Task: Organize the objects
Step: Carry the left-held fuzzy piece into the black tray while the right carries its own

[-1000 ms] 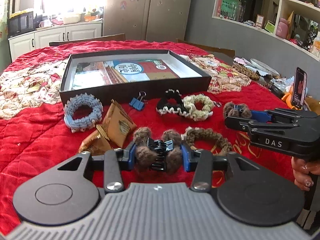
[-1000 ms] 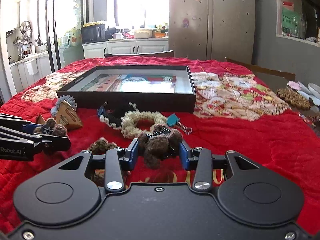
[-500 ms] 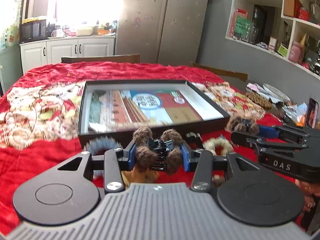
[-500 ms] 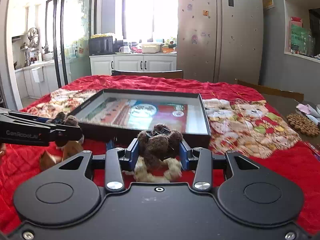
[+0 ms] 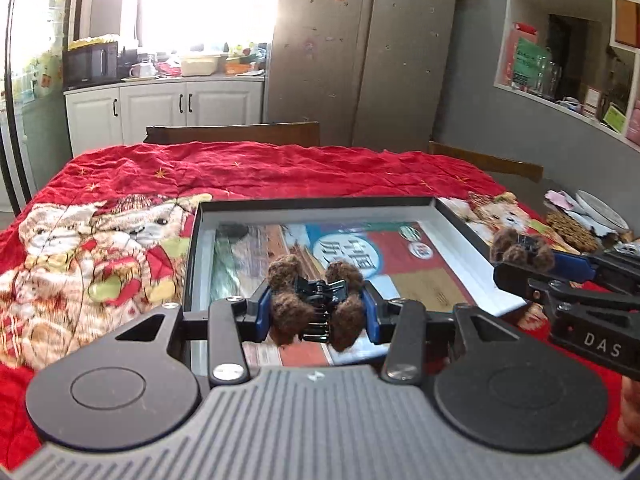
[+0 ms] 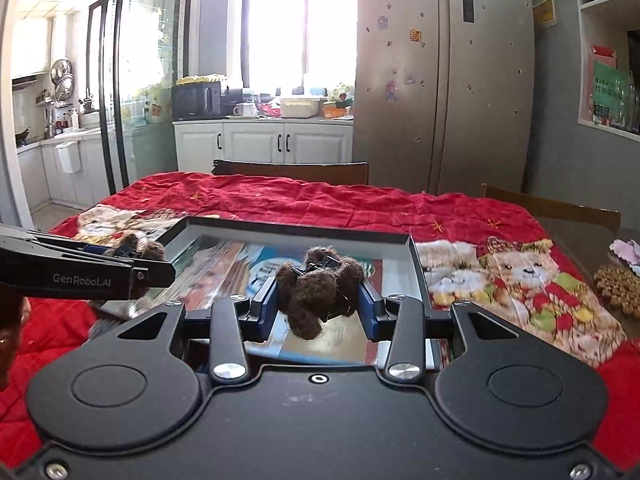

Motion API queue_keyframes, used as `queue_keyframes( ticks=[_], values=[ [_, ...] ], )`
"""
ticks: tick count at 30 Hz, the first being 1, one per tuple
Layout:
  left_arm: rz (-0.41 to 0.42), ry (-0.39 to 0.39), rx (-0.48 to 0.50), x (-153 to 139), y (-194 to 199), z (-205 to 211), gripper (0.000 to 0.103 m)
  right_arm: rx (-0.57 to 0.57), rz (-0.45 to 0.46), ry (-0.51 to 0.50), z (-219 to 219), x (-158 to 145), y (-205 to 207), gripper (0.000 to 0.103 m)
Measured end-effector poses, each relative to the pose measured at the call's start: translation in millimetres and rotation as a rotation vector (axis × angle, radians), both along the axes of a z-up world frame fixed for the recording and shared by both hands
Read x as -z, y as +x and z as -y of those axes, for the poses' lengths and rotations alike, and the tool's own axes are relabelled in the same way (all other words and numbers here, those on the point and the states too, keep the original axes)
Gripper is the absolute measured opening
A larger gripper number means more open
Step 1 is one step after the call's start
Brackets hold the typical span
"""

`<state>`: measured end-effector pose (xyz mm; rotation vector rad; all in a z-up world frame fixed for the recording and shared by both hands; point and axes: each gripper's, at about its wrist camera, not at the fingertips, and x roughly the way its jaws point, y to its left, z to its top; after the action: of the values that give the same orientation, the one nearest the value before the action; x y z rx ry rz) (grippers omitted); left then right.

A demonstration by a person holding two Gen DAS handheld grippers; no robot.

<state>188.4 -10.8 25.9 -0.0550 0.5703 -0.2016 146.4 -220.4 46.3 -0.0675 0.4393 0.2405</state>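
My left gripper (image 5: pixel 318 312) is shut on a black claw hair clip with brown fuzzy pompoms (image 5: pixel 316 306), held above the near part of a shallow black box (image 5: pixel 320 202) with a printed picture lining its bottom. My right gripper (image 6: pixel 318 300) is shut on a second brown fuzzy hair clip (image 6: pixel 316 286), also over the box (image 6: pixel 304 230). In the left wrist view the right gripper (image 5: pixel 520 258) comes in from the right with its clip (image 5: pixel 520 248) over the box's right rim. In the right wrist view the left gripper (image 6: pixel 140 258) enters from the left.
The box lies on a red quilted cloth (image 5: pixel 260 168) with bear prints. Wooden chair backs (image 5: pixel 232 134) stand at the far edge. Brown beaded coasters (image 6: pixel 618 290) and a plate (image 5: pixel 602 210) lie at the right. A hand (image 5: pixel 630 412) shows at the right edge.
Both grippers have risen and moved forward with their clips, from over the loose scrunchies and binder clips in front of the box to over the box itself. Those loose items have dropped out of view.
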Motion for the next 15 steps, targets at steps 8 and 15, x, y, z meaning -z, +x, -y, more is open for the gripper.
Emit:
queue_keyframes(
  ticks=[8,15],
  values=[
    [-0.017,-0.008,-0.051,2.3,39.0,0.8,0.048,0.028,-0.021,-0.008,-12.4,8.9,44.6,0.039],
    [-0.022,0.016,-0.071,6.6,67.3,5.9,0.048,0.030,-0.051,-0.011,-19.6,20.1,81.8,0.040]
  ],
)
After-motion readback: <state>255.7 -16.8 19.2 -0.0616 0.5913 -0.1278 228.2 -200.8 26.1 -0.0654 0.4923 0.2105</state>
